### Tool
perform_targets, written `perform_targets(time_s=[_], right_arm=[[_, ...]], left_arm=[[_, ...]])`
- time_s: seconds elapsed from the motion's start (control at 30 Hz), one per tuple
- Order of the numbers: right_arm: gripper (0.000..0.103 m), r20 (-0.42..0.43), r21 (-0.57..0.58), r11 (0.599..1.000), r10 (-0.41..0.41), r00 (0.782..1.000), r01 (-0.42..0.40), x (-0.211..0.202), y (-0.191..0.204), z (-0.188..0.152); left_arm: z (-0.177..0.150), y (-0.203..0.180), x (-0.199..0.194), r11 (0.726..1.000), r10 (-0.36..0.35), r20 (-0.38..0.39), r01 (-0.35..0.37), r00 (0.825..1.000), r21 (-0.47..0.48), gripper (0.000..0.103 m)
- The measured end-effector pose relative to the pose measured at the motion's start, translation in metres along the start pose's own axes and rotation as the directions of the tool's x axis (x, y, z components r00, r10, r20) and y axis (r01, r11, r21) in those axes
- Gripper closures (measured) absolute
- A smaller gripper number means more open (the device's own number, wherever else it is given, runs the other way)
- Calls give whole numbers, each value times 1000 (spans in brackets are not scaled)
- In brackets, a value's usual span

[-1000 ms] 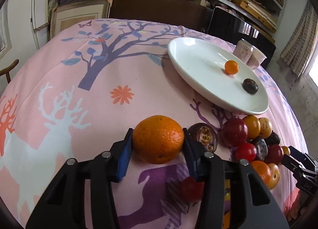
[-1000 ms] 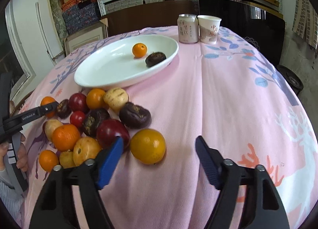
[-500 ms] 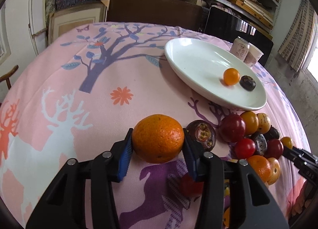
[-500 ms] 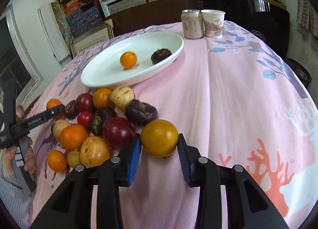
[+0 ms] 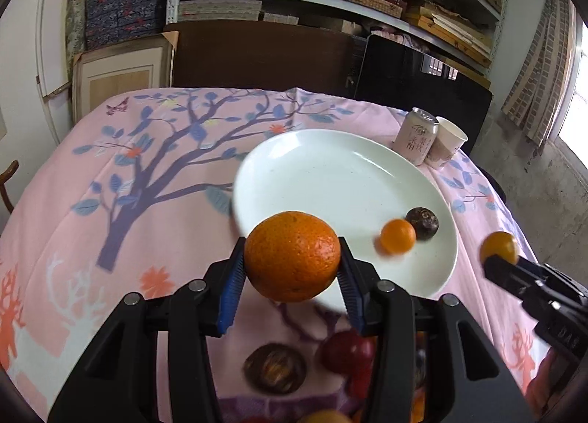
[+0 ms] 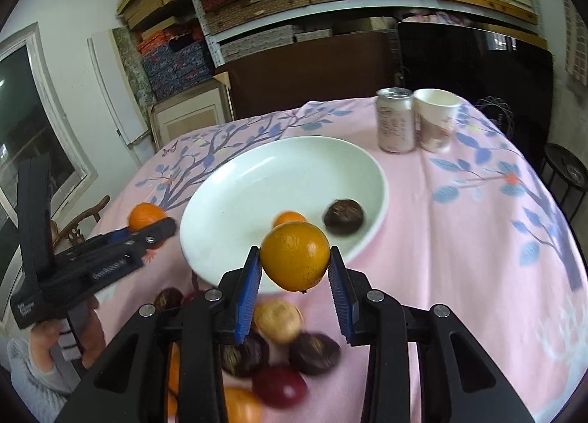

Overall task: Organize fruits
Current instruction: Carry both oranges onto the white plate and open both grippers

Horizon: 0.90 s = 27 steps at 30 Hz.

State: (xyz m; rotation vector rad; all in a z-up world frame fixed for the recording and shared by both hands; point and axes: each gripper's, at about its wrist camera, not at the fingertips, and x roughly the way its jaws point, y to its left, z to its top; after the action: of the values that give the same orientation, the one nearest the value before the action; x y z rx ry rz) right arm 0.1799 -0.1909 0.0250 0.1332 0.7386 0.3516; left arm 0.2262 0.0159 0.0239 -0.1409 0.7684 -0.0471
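Fruit pile (image 6: 279, 357) below right gripper (image 6: 294, 270): motion-blurred, partly hidden behind gripper frame, cut by bottom edge; kinds not distinguishable. Small orange fruit (image 6: 289, 219) on plate (image 6: 228, 224): lower half hidden by held yellow-orange fruit (image 6: 295, 261). Left view: plate near rim hidden behind big orange (image 5: 292, 255). Can (image 5: 417, 140) lettering too small to read. Person's hand (image 6: 44, 340) cropped at the corner.

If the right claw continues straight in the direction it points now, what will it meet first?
Probably the white plate: the right claw, shut on a yellow-orange fruit, aims at its near rim. The small orange lies just beyond; depth is uncertain.
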Motion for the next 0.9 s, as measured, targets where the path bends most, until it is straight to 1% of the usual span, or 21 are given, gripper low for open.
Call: perform_targets(time_s=[0.07,0.1,0.13,0.17,0.23,0.27,0.3,0.33,0.37,0.47,0.57,0.63,0.67,0.73,0.8,0.9], right_arm=[[65,-17,17,1000,26,1000,-26,20,1,5],[61,-21,29,999,43,999,-42,28,0,4],[50,-20,35,998,46,999,-45,32,0,3],[46,-17,35,998,49,999,-49,33,-2,2],[44,10,35,998,45,999,-46,27,-7,3],[43,30,50,998,39,999,-40,21,-11,3],[39,43,68,997,42,998,-45,15,-16,3],[35,53,87,995,49,997,-54,10,-20,2],[34,61,101,993,51,997,-57,5,-23,0],[32,78,129,991,33,996,-42,-6,-32,-9],[29,81,141,990,6,997,-17,-16,-38,-24],[21,72,161,987,-4,997,-7,-21,-43,-34],[20,70,173,985,-8,998,-4,-25,-46,-40],[14,74,194,981,-14,997,0,-31,-49,-47],[11,91,219,976,-19,996,-2,-39,-54,-53],[9,105,254,967,-28,994,0,-46,-62,-57]], left_arm=[[1,-5,16,1000,-1,-29,1,1000,7,55],[-1,-6,22,1000,-5,-36,6,999,11,51],[-3,-8,25,1000,-6,-34,7,999,25,39],[-5,-10,26,999,0,-26,1,1000,45,31],[-6,-12,22,997,31,5,-31,1000,74,27],[-6,-10,20,997,31,10,-32,999,72,26],[-6,-7,15,998,25,12,-25,1000,59,24],[-6,-3,11,999,22,17,-22,1000,41,21],[-7,0,6,999,25,25,-26,999,27,16],[-12,15,-13,998,55,60,-55,997,-6,13],[-24,30,-32,997,75,70,-72,995,-42,10],[-40,41,-40,994,92,53,-89,994,-63,10],[-48,46,-43,993,103,40,-100,994,-68,10],[-61,51,-44,989,127,16,-125,992,-73,10],[-72,55,-44,987,139,-6,-139,990,-76,10],[-77,50,-44,988,143,-2,-143,990,-51,10]])
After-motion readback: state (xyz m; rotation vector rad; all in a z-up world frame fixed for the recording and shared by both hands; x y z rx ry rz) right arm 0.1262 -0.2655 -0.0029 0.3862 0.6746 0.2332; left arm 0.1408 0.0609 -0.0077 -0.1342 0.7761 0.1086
